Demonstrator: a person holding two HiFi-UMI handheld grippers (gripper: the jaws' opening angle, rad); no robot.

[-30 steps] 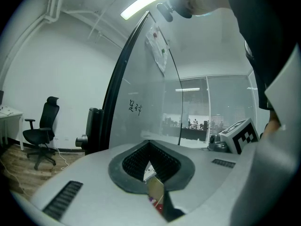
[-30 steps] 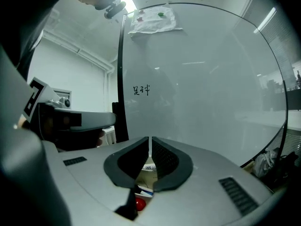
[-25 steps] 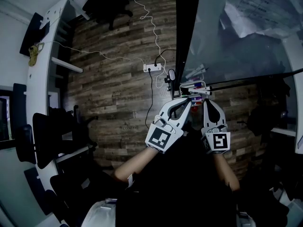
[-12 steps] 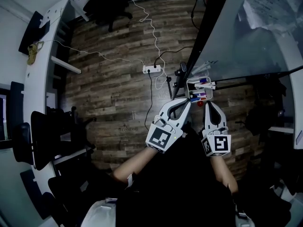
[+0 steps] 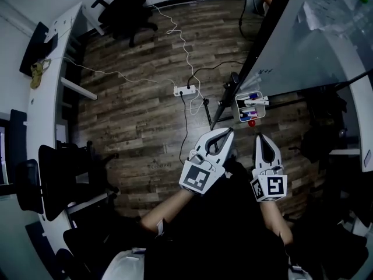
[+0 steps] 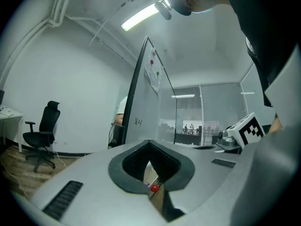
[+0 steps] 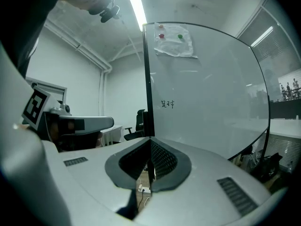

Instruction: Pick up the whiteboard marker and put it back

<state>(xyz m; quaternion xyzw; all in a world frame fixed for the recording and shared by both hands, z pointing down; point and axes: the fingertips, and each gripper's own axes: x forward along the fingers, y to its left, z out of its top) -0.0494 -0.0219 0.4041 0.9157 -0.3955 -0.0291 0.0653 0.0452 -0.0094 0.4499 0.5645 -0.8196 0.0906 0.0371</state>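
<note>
1. The whiteboard point(image 5: 303, 45) stands free on its frame. A claw that bumps it could make it swing or shift, and the tray would go with it.
2. The left gripper point(image 5: 225, 134) hangs short of the whiteboard's lower edge, jaws pressed together with nothing between them. The right gripper point(image 5: 262, 139) is beside it, also closed tight and empty. Any reach with the jaws closed like this would only poke at things, not grasp them.
3. The power strip point(image 5: 185, 90) and its cable lie on the floor to the left of the whiteboard's foot. A step that way risks a snag.
4. The tray point(image 5: 238, 105) hangs at the whiteboard's lower edge. It is small and crowded, so a careless nudge could tip its contents out.
5. The markers point(image 5: 252, 98) lie in that tray, packed side by side. This fits either a marker waiting to be lifted or one already returned. A grab could catch two at once, or roll one off.
6. A red ball point(image 5: 252, 123) sits just under the tray and could easily be knocked.
7. Writing: paper sheets point(image 7: 174, 39) are pinned high on the whiteboard, their print too small to read.
8. A small handwritten mark point(image 7: 168, 104) sits mid-board. It looks like two characters, not legible.
</note>
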